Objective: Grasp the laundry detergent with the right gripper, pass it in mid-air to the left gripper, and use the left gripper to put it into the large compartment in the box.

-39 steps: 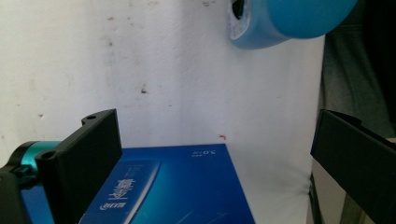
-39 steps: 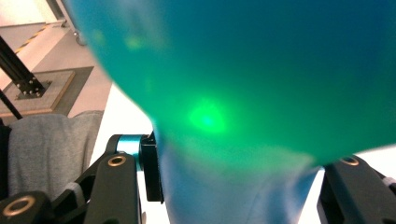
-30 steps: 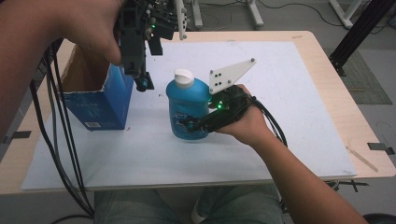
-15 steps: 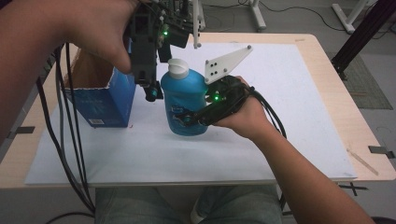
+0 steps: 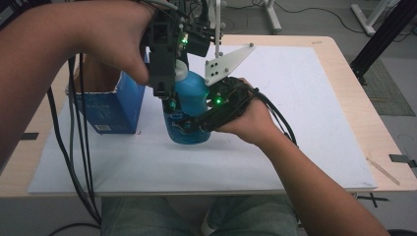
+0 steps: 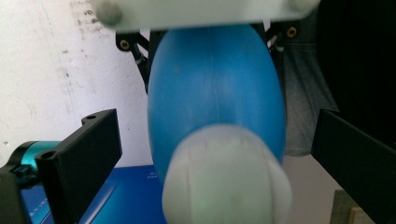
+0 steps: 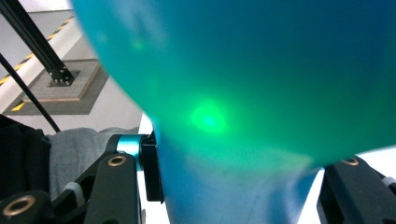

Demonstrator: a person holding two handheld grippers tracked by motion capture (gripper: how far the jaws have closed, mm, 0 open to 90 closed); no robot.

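Note:
A blue plastic bottle (image 5: pixel 191 115) with a white cap (image 6: pixel 226 179) stands slightly tilted over the white mat (image 5: pixel 305 123). My right gripper (image 5: pixel 199 123) reaches in from the right and is shut on the bottle's body (image 7: pixel 243 84); its jaws press on both sides. My left gripper (image 5: pixel 169 98) points down over the bottle's top. In the left gripper view it (image 6: pixel 219 163) is open, with the cap between the two black jaws and a gap on each side. I cannot tell whether the bottle's base touches the mat.
An open blue cardboard box (image 5: pixel 110 105) stands just left of the bottle on the mat. Black cables (image 5: pixel 81 147) hang from the left hand over the table's left front. The wooden table edge (image 5: pixel 373 113) runs along the right.
The left gripper has moved right and now straddles the cap. The right hand has shifted the bottle a little left and up, toward the box.

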